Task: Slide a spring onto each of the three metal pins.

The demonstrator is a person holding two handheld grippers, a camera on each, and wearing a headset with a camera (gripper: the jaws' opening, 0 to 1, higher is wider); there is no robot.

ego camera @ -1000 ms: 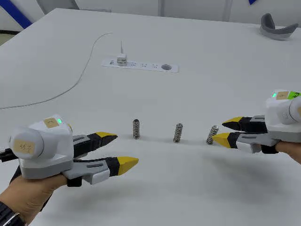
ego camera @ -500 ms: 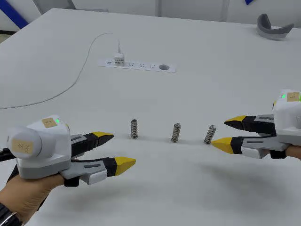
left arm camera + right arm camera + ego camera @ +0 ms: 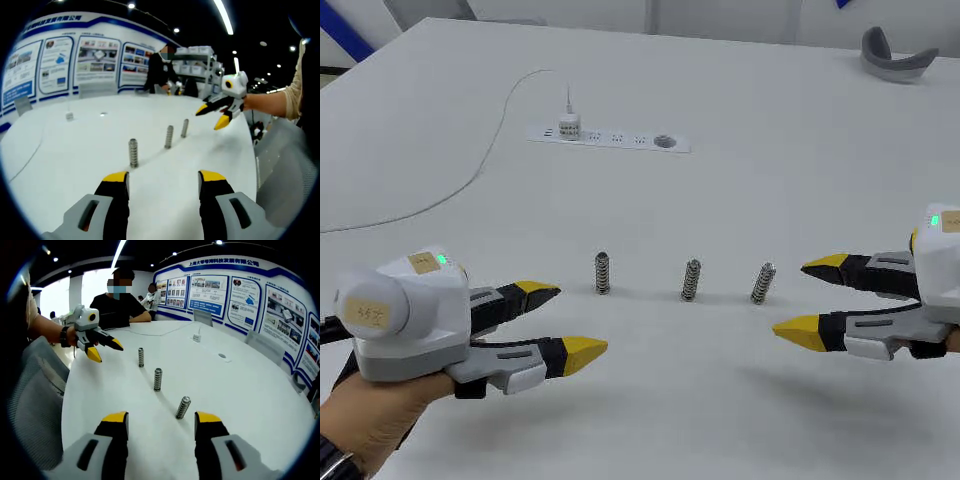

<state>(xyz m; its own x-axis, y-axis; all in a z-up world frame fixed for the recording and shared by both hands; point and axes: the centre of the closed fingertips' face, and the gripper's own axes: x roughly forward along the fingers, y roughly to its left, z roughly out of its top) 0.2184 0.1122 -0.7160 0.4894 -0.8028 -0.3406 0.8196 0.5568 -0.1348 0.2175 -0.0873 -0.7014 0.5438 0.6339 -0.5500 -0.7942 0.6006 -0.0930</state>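
Note:
Three metal pins stand in a row on the white table, each with a spring over it: a left spring [image 3: 602,272] [image 3: 133,152] [image 3: 141,357], a middle spring [image 3: 691,280] [image 3: 169,136] [image 3: 158,379] and a right spring [image 3: 762,283] [image 3: 185,128] [image 3: 183,407], which leans slightly. My left gripper [image 3: 560,320] [image 3: 164,177] is open, empty, left of and nearer than the left spring. My right gripper [image 3: 808,298] [image 3: 161,419] is open and empty, just right of the right spring, not touching it.
A white power strip [image 3: 610,139] with a plugged charger and a cable [image 3: 470,180] lies at the back of the table. A grey curved object [image 3: 895,55] rests at the far right corner. People sit beyond the table [image 3: 120,305].
My right gripper has drawn back to the right, away from the right spring, and its jaws have spread wider. The left gripper has stayed about where it was.

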